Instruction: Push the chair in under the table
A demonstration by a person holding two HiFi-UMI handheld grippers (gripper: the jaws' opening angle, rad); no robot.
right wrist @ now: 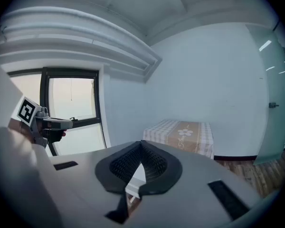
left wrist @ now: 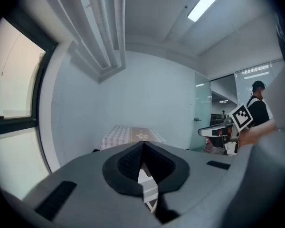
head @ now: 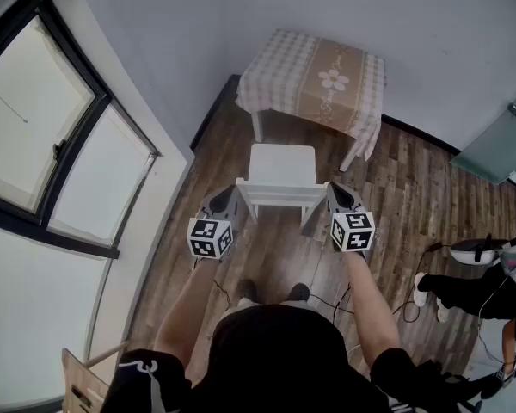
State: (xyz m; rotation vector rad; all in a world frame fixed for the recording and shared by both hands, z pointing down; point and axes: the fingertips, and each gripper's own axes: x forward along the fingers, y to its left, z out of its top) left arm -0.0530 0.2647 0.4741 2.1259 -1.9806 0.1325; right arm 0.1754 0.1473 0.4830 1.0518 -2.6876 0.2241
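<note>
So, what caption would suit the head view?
Left gripper and right gripper, both shut, flank a white chair facing a cloth-covered table.

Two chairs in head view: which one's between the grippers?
The white chair, facing the table: left gripper and right gripper flank its backrest. The wooden chair stands bottom left, behind the person.

Matt plastic, soft cloth and grained wood are showing here.
The smooth white chair (head: 280, 166) is looking matt; the checked white-and-beige tablecloth (head: 314, 80) is hanging soft; the brown wood-plank floor (head: 413, 196) is giving a faint sheen; the grey plastic left gripper (left wrist: 143, 148) and right gripper (right wrist: 141, 146) are looking matt, with black pads (left wrist: 130, 163) finely ribbed.
</note>
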